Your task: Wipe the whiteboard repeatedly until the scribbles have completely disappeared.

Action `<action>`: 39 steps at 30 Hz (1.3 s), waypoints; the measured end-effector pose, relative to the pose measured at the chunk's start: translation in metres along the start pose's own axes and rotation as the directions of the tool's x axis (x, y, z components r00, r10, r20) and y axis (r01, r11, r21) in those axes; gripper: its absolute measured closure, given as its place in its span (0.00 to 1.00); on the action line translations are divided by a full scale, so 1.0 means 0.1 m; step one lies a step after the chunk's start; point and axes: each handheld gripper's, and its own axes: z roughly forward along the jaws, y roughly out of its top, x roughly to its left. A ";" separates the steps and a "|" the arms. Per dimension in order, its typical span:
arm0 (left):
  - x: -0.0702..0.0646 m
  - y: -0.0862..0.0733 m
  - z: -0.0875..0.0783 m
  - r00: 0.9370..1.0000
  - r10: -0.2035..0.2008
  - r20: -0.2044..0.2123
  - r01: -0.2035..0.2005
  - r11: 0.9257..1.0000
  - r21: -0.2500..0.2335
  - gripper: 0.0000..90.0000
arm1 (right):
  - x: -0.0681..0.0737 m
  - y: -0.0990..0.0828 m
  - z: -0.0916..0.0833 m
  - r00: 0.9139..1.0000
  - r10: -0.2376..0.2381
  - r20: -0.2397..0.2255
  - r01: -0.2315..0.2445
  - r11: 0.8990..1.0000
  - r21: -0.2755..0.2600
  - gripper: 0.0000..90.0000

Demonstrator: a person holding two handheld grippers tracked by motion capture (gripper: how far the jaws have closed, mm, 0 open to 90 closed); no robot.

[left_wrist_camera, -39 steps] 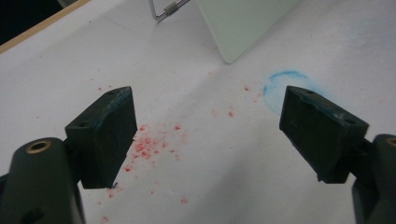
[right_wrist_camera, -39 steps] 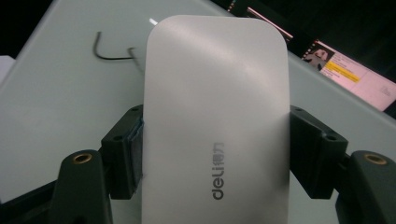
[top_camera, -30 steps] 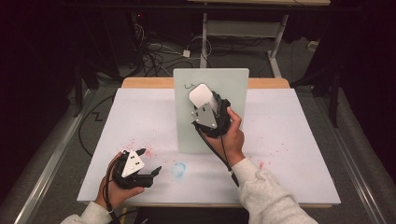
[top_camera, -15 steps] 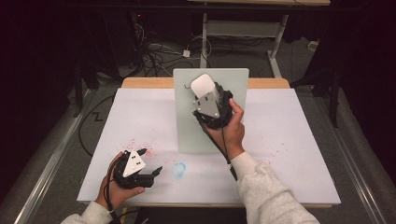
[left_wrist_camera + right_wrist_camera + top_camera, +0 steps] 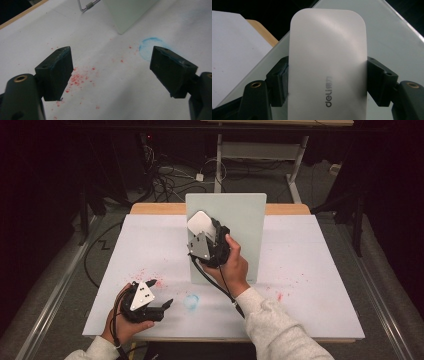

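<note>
White table sheet (image 5: pixel 310 270): right gripper (image 5: pixel 202 232) clamps eraser (image 5: pixel 327 67) against upright board (image 5: pixel 240 215); left gripper (image 5: pixel 162 306) released near front edge.

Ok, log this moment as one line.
right gripper: shut on white eraser, against upright board | left gripper: open, low over table

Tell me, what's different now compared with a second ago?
The right tongs, shut on the white eraser, have slid it leftward and a little up across the pale green board; the grip is unchanged. The left tongs stay open and rest at the table's near edge, and the board and the white table sheet have not moved.
</note>
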 end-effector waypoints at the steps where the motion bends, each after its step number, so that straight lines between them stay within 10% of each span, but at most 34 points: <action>1: 0.00 0.00 0.00 1.000 0.000 0.000 0.000 1.000 0.001 0.20 | -0.03 0.01 0.01 1.000 0.000 0.014 0.000 1.000 -0.002 0.34; 8: 0.01 -0.01 0.00 1.000 -0.005 -0.001 0.005 1.000 -0.002 0.20 | -0.28 0.03 0.01 0.994 0.091 0.052 -0.091 0.996 0.005 0.34; 16: 0.00 0.00 0.00 1.000 0.001 -0.003 -0.001 1.000 -0.001 0.20 | -0.07 -0.08 -0.03 1.000 0.020 0.016 -0.021 1.000 0.013 0.34; 23: 0.00 0.00 0.01 1.000 0.000 0.003 0.000 1.000 0.002 0.20 | -0.36 -0.02 0.00 0.995 0.085 0.049 -0.086 0.996 0.015 0.34; 34: 0.00 -0.01 0.00 1.000 -0.002 0.005 0.002 1.000 0.000 0.20 | 0.04 0.03 0.01 0.998 -0.057 0.014 0.057 0.998 0.011 0.34; 39: 0.00 0.00 -0.01 1.000 0.010 -0.004 -0.010 1.000 -0.007 0.20 | -0.05 0.03 0.01 0.998 -0.064 0.006 0.064 0.998 0.025 0.34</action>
